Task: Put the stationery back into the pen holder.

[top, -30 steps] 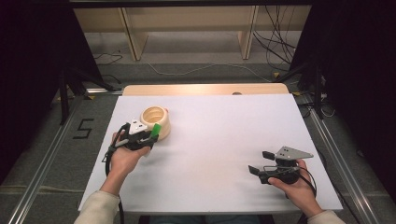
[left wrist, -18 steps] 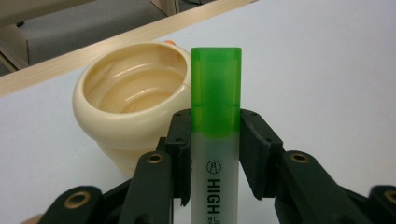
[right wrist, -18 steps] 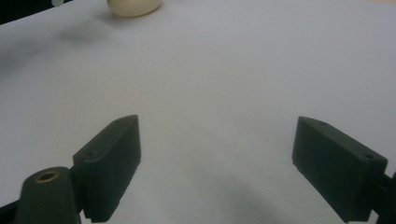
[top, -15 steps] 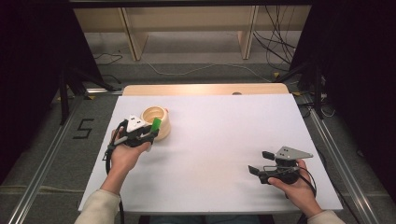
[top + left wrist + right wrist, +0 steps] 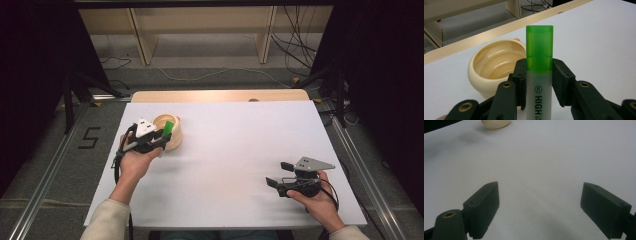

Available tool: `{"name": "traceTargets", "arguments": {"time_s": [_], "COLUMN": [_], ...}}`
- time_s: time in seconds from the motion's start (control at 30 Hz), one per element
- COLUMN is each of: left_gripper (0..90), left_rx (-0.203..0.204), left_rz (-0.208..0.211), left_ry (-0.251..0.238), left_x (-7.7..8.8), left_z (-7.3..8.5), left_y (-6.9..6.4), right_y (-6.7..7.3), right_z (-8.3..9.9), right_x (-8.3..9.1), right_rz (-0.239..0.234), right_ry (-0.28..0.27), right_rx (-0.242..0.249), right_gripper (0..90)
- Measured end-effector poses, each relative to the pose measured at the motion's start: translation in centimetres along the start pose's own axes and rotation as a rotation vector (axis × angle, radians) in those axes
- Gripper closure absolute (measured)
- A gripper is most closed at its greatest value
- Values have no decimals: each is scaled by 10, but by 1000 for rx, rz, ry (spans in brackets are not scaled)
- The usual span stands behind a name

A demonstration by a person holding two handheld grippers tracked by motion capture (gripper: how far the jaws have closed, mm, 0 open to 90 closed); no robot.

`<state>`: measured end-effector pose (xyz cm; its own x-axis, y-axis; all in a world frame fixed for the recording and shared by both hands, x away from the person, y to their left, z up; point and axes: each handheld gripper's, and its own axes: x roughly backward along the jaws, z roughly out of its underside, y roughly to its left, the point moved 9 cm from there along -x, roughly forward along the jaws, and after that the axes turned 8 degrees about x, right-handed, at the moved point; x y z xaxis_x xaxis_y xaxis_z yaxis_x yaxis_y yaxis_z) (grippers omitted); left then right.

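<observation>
the left gripper point(image 5: 161, 141) is clamped on a green highlighter point(image 5: 539, 62), its jaws pressed against the barrel just below the cap, which points up and away from the hand. over the last second the left hand point(image 5: 134, 161) has carried the highlighter a little forward and to the right, so the green cap point(image 5: 168, 129) now sits over the near rim of the cream bowl point(image 5: 169, 131); a second ago it hung at the bowl's near side. in the left gripper view the bowl point(image 5: 495, 65) lies just beyond the jaws, open and with nothing visible inside. judgement: the carry is nearly complete, and the likely remaining step is to bring the highlighter over the opening and release it. the right gripper point(image 5: 280, 181) has not moved; it rests low over the white table point(image 5: 240, 150), well apart from the bowl, jaws spread wide with nothing between them.
</observation>
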<state>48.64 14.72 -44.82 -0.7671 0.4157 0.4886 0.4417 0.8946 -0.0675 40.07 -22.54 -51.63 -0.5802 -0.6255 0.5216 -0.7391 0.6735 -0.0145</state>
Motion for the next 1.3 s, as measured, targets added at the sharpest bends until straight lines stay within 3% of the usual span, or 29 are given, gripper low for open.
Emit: {"name": "traceTargets", "arguments": {"time_s": [0.43, 0.73, 1.3], "left_gripper": [667, 667, 667], "left_rx": [6, 33, 18], "left_rz": [11, 8, -6], "left_ry": [-14, -26, -69], "left_x": [-6, -8, -12], "left_z": [-15, -24, -44], "left_y": [-1, 2, 8], "right_y": [0, 0, 0], "right_z": [0, 0, 0], "right_x": [0, 0, 0], "right_rz": [-2, -2, -3], "right_ry": [0, 1, 0], "right_rx": [0, 1, 1], "right_gripper": [165, 165, 165]}}
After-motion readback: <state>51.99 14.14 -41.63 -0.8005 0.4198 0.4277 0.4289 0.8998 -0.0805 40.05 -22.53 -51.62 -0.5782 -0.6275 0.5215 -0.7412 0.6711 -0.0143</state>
